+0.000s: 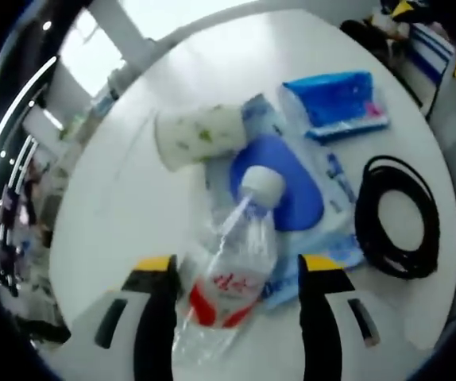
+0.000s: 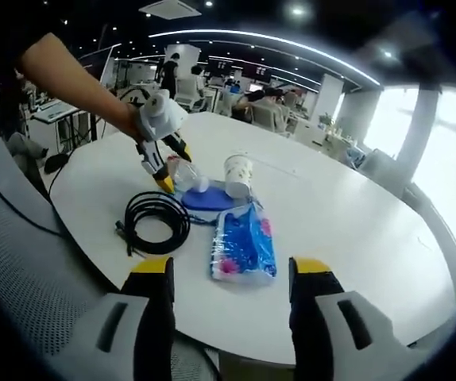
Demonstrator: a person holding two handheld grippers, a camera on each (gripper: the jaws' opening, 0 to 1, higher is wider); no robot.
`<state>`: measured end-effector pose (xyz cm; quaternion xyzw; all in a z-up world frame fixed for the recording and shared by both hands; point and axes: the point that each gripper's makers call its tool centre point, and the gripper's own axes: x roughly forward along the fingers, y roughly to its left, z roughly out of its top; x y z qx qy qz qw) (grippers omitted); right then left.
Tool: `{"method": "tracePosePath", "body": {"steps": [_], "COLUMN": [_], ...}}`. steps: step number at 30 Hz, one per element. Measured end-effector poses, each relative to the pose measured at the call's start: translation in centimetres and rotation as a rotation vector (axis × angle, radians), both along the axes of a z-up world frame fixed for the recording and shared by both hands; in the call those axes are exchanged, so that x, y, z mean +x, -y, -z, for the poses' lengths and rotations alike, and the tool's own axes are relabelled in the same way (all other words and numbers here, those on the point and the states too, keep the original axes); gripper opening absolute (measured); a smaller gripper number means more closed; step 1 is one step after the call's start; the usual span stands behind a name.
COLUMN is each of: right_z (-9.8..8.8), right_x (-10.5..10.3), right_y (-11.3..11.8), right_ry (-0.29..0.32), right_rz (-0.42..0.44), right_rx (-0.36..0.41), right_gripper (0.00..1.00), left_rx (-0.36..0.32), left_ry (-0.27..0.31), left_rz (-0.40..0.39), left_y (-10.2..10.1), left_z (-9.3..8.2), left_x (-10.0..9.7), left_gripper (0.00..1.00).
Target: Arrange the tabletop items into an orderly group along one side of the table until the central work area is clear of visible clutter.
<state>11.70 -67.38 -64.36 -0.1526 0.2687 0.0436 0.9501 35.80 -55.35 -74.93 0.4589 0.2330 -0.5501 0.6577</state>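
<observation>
The bottle (image 1: 232,274) lies between the left tool's (image 1: 236,278) spread jaws, its long axis running away from them, cap toward the blue lid (image 1: 291,186). A tipped cup (image 1: 200,136), tissue pack (image 1: 335,103) and cable coil (image 1: 399,216) lie around on the tabletop (image 1: 133,214). The right tool (image 2: 232,274) hangs open near the tabletop's edge.

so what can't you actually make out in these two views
- Left gripper view: whether the left hand-held gripper already pinches the water bottle; motion blur smears the contact.
- Left gripper view: bottle base, cut off by the bottom edge.
- Right gripper view: print on the paper cup, too small.
- Right gripper view: blue plate, partly behind the tissue pack.
</observation>
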Motion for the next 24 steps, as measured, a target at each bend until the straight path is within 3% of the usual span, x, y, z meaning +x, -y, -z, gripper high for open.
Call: {"method": "tracePosePath", "body": {"steps": [12, 17, 24], "right_z": [0.2, 0.3, 0.3], "right_x": [0.0, 0.0, 0.0], "right_y": [-0.1, -0.1, 0.1], "right_ry": [-0.008, -0.012, -0.01], "right_rz": [-0.005, -0.005, 0.002], "right_rx": [0.005, 0.005, 0.001], "right_gripper": [0.57, 0.55, 0.54], "left_rx": [0.0, 0.021, 0.043], "left_ry": [-0.031, -0.07, -0.063], "left_rz": [0.007, 0.044, 0.087], "left_y": [0.6, 0.9, 1.0], "left_z": [0.4, 0.7, 0.7], "left_x": [1.2, 1.0, 0.8], "left_gripper": [0.52, 0.51, 0.49]}}
